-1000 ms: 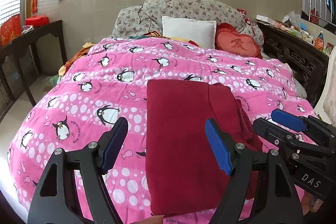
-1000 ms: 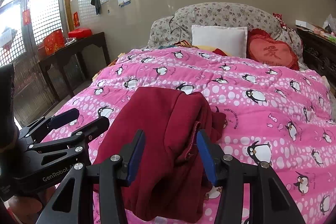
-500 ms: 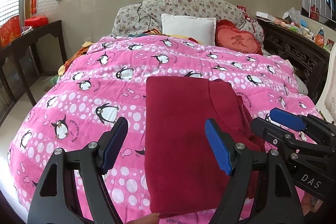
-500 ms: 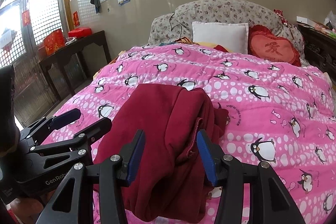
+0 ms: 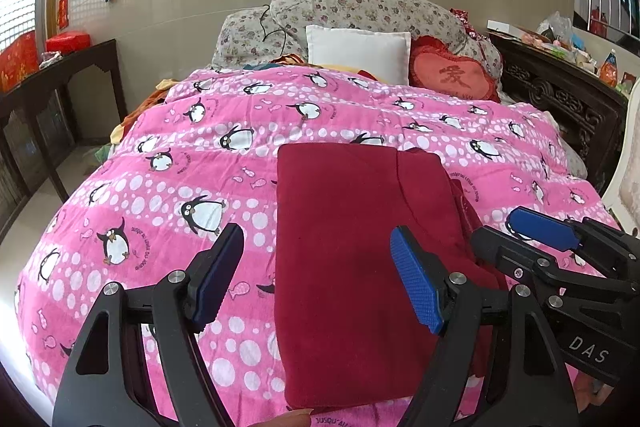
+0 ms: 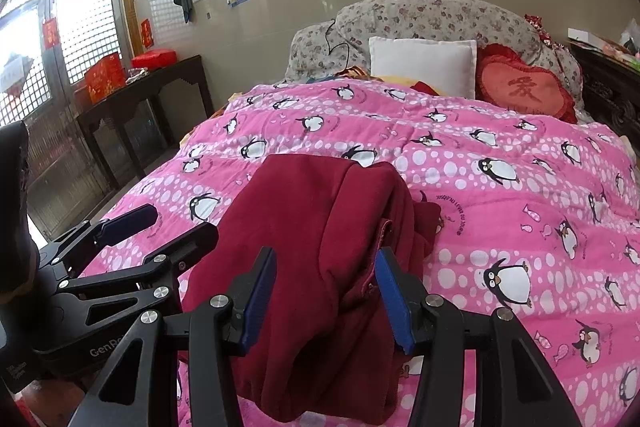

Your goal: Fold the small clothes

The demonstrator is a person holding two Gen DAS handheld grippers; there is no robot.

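A dark red garment (image 5: 352, 227) lies folded into a long strip on the pink penguin quilt (image 5: 200, 163). Its right side is bunched and rumpled in the right wrist view (image 6: 320, 227). My left gripper (image 5: 316, 279) is open and empty, hovering over the garment's near left part. My right gripper (image 6: 326, 301) is open and empty above the garment's near end. The right gripper shows at the right of the left wrist view (image 5: 532, 239), and the left gripper at the left of the right wrist view (image 6: 160, 227).
A white pillow (image 5: 358, 53), a red heart cushion (image 5: 452, 77) and floral pillows (image 5: 352, 7) lie at the bed's head. A dark side table (image 6: 148, 87) with red boxes stands left. A carved dark cabinet (image 5: 560, 91) stands right.
Both grippers have shifted slightly; the bed's head sits a little lower in the right wrist view. The garment lies the same and both grippers stay open.
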